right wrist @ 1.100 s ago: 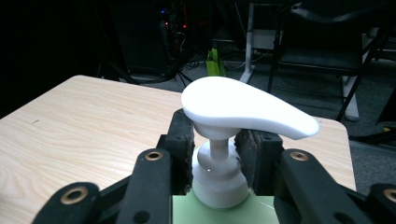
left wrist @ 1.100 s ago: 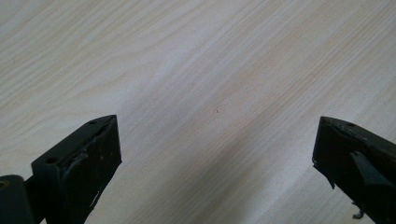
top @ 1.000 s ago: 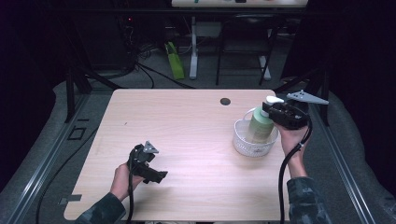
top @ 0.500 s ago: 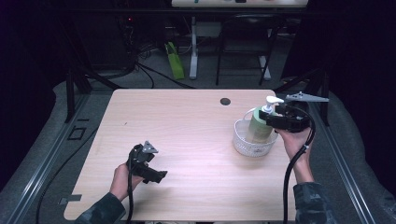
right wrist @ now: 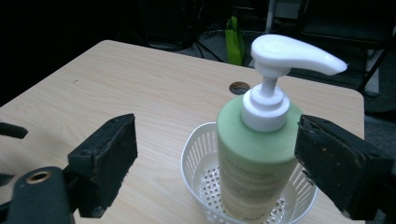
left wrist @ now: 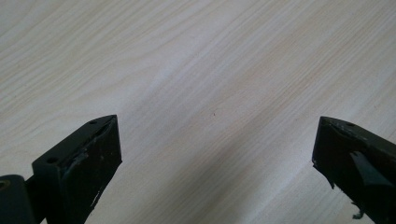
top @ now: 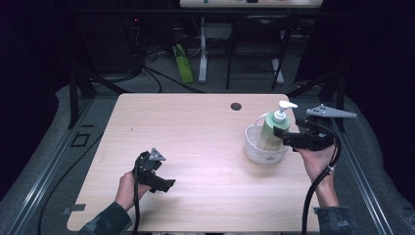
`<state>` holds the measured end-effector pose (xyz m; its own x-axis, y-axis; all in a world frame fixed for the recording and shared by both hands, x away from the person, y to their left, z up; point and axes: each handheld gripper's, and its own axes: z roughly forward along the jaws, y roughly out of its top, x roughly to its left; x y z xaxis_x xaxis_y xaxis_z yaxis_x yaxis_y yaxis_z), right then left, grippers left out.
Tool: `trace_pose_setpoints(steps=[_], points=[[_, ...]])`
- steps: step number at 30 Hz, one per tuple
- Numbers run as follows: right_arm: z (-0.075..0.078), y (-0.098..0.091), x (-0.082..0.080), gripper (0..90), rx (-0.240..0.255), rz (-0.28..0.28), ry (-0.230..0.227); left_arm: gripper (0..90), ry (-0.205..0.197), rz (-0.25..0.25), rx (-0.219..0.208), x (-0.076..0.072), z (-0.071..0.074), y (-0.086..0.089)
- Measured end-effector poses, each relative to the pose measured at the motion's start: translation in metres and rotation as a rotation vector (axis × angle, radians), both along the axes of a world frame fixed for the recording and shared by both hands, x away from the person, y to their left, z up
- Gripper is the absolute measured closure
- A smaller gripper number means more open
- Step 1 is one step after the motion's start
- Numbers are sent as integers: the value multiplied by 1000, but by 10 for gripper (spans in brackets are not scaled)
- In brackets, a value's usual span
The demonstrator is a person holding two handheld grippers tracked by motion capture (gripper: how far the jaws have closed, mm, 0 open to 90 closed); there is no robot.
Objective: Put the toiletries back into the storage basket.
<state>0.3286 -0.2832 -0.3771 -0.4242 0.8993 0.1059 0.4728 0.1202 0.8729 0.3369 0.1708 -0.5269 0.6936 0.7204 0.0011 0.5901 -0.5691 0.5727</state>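
Observation:
A pale green pump bottle [top: 270, 131] [right wrist: 254, 158] with a white pump head stands upright in a small white perforated basket [top: 258, 153] [right wrist: 196, 158] at the right of the table. My right gripper [top: 281, 135] [right wrist: 215, 123] is level just right of the basket. Its jaws have just been opening and now stand wide, with the bottle a little beyond the tips and neither pad pressing on it. My left gripper [top: 165, 185] [left wrist: 218, 122] rests open near the front left, with bare wood between its jaws.
The light wooden table [top: 195, 122] has a dark round hole [top: 236, 105] near its far edge, behind the basket. Beyond the table there are dark floor, metal stand legs and a green object [top: 184, 68].
My right gripper has let go of the bottle's top, opened and drawn back to the right. The bottle stays upright in the basket. The left gripper has not moved.

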Motion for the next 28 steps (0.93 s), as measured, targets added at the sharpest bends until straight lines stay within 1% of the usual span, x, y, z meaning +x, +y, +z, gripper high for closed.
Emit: trace_pose_setpoints(steps=[4, 6, 8, 10, 13, 16, 17, 18, 19, 22, 23, 24, 25, 28], points=[[1, 1, -12, 96, -17, 10, 8, 13, 1, 0, 1, 0, 0, 0], [-1, 1, -18, 90, -25, 11, 14, 13, 2, 0, 2, 0, 0, 0], [-6, 2, -25, 81, -31, 15, 30, 13, 2, -1, 2, 0, 0, 0], [-13, 2, -33, 76, -36, 13, 38, 13, 2, -1, 2, 0, 0, 0], [-28, 2, -47, 78, -50, 4, 42, 12, 0, -1, 3, 0, 0, 0], [-43, 3, -57, 74, -54, 1, 61, 12, 1, -9, 4, 0, 0, -1], [-48, 3, -60, 70, -66, 0, 82, 12, 2, -10, 5, 0, 0, -1], [-52, 2, -62, 70, -65, -1, 91, 12, 2, -11, 4, 0, 0, -1], [-57, 0, -66, 71, -51, -8, 94, 12, 2, -11, 5, 0, 0, -1], [-68, -5, -70, 69, -56, -27, 117, 12, 1, -12, 5, 1, 0, 0], [-72, -7, -70, 69, -46, -31, 125, 12, 2, -12, 6, 1, 0, 0], [-75, -8, -70, 67, -43, -36, 136, 12, 2, -12, 7, 1, 0, 0], [-78, -10, -70, 66, -54, -40, 148, 12, 1, -10, 5, 1, -1, 0], [-83, -12, -68, 66, -55, -43, 167, 12, 2, -9, 8, 1, -1, -1]])
